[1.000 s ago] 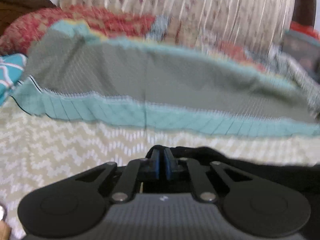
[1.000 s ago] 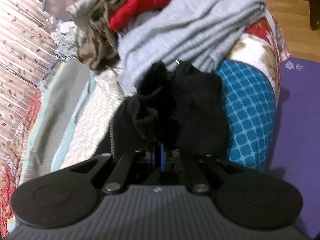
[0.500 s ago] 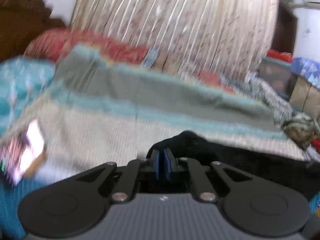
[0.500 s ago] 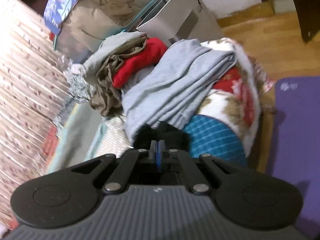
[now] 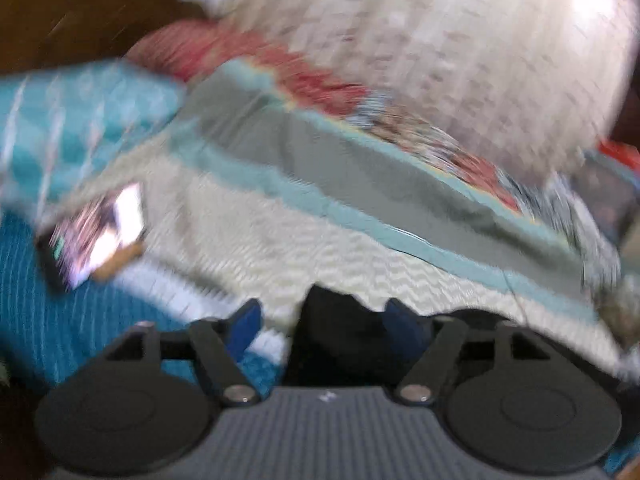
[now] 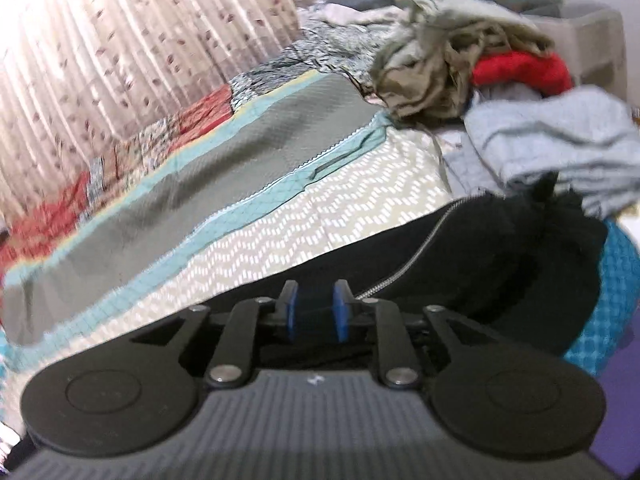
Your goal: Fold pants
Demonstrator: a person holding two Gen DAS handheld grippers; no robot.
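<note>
Black pants spread along the near edge of the bed, zipper running diagonally across the top layer, far end bunched against the blue dotted cushion. Soft, limp, light by the look of it; likely to sag and drag rather than hold a crease, and dark-on-dark folds hard to read. Zipper line the only stiff feature, useful as a landmark, poor as a pinch point.

Left gripper just opened wide, jaws well apart; a hump of black cloth sits between them, nearer the right pad, no pinch visible. View heavily blurred. Right gripper also just opening, blue pads parted with a clear gap, black cloth below and around them, not clamped as far as visible. Both released, then.

Best hold, as a judgement: hem or waistband edge, both layers together, one corner per gripper, low lift to avoid dragging.

Around: cream zigzag bedspread with grey and teal bands, grey folded garment and a tangled laundry pile just beyond the pants, lit phone on the left, curtain behind.
</note>
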